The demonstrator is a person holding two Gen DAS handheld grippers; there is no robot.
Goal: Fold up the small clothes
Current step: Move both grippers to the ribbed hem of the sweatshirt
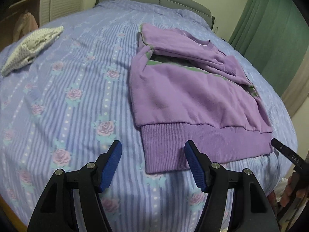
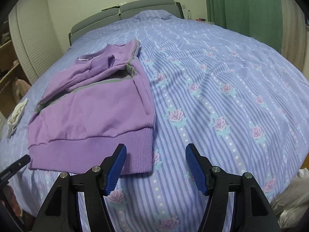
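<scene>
We have the purple sweatshirt (image 1: 193, 96) lying flat on the bed (image 1: 77, 81), its ribbed hem (image 1: 202, 147) running along the near edge and both sleeves already laid across the chest, so the body forms a tidy rectangle ready, we judge, for a fold from hem toward neckline. Our left claw (image 1: 152, 162) hovers just above the hem's left corner with its blue pads spread apart and nothing between them. Our right claw (image 2: 155, 164) hangs likewise open and empty, just off the hem's right corner, with bare bedspread beneath its gap. We place one claw at each corner, we think, so the hem can be lifted evenly. A small grey-white garment (image 1: 29, 48) rests well apart toward the bed's left edge.
</scene>
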